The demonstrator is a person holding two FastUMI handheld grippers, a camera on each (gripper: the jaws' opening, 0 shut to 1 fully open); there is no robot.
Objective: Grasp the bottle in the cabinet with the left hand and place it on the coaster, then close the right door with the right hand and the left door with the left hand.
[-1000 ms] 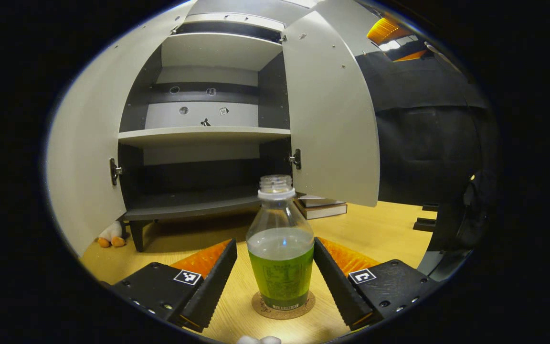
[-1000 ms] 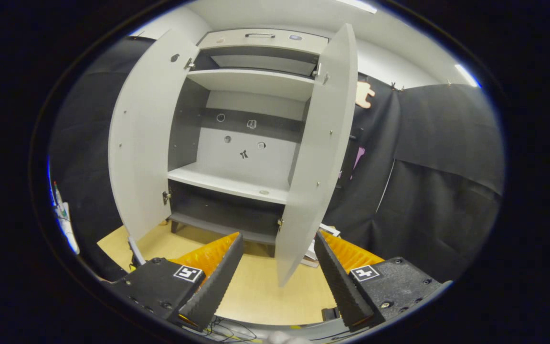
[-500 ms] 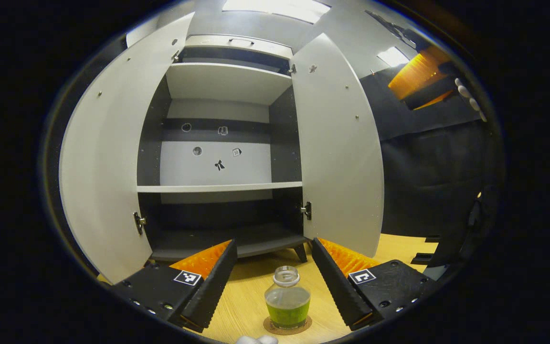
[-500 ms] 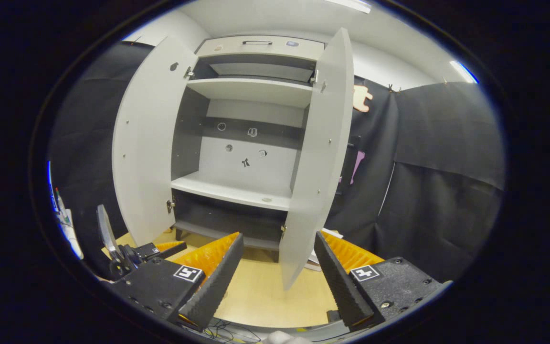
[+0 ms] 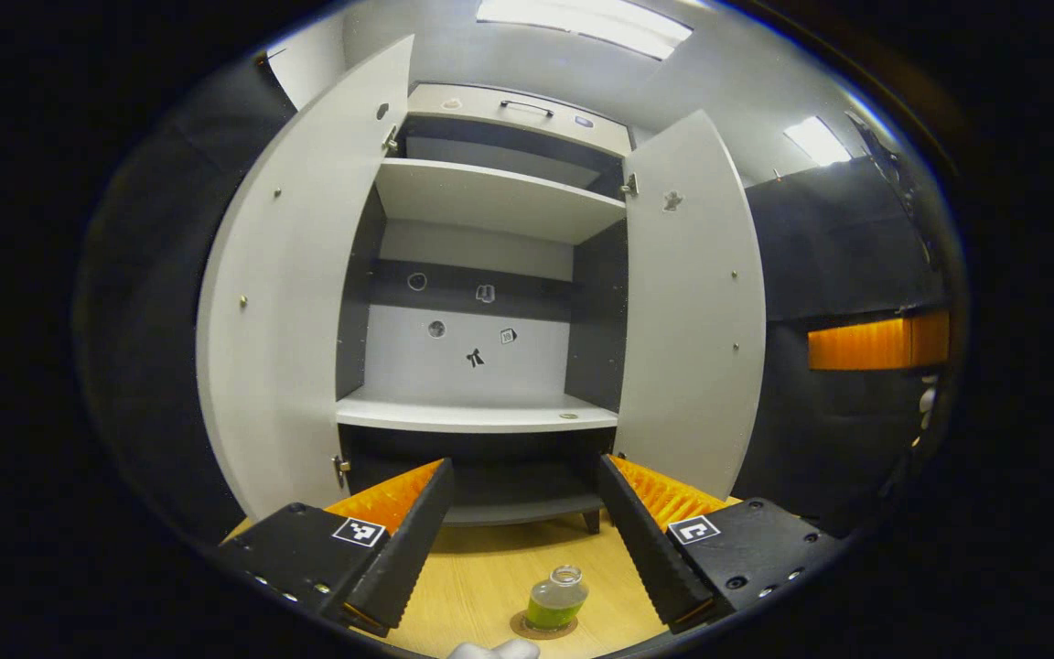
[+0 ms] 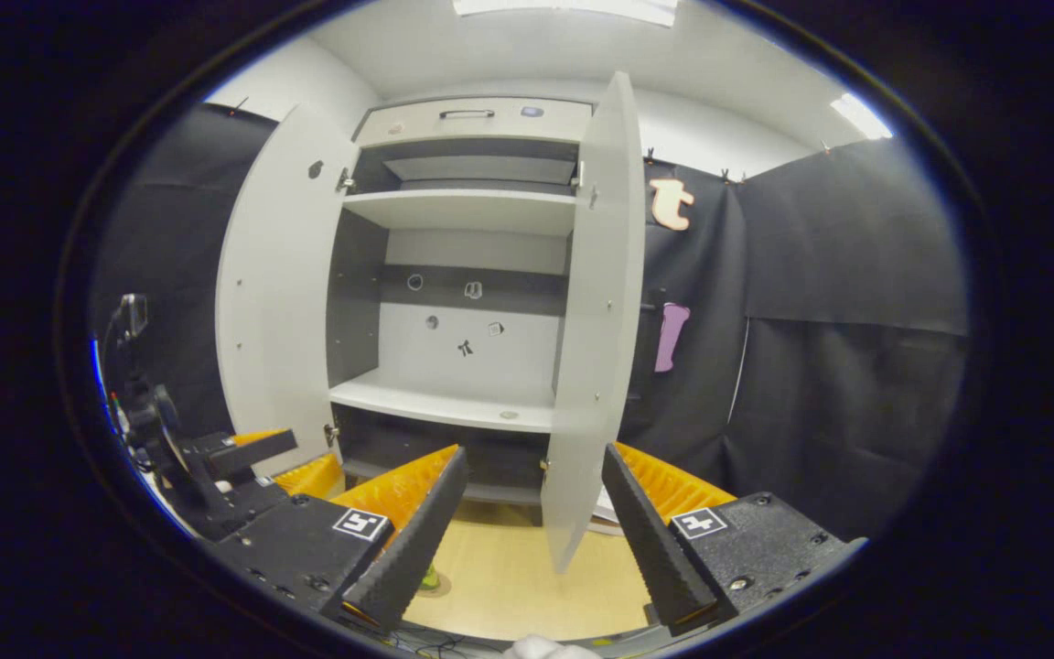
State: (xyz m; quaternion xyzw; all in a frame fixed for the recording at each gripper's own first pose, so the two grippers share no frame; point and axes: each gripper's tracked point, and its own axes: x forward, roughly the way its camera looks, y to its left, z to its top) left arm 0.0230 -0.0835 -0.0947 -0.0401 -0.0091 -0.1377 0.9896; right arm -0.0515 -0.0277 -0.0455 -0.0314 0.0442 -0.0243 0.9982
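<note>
The clear bottle (image 5: 556,599) with green liquid stands upright and uncapped on the round cork coaster (image 5: 518,628) on the wooden table. My left gripper (image 5: 523,460) is open, raised above and behind the bottle, holding nothing. The grey cabinet's left door (image 5: 280,339) and right door (image 5: 692,311) both stand open. My right gripper (image 6: 533,449) is open and empty, facing the right door (image 6: 596,320), which I see nearly edge-on between its fingers. In the right gripper view the left gripper (image 6: 252,448) sits at the lower left, and the bottle (image 6: 429,578) peeks out by a finger.
The cabinet has a light middle shelf (image 5: 477,414), a dark lower shelf and a top drawer (image 5: 518,108). Black cloth walls (image 6: 847,302) stand to the right of the cabinet. The right gripper (image 5: 875,343) shows at the far right of the left gripper view.
My left gripper has risen and pulled back from the bottle, which stays on the coaster. The left gripper has come into the right gripper view at lower left.
</note>
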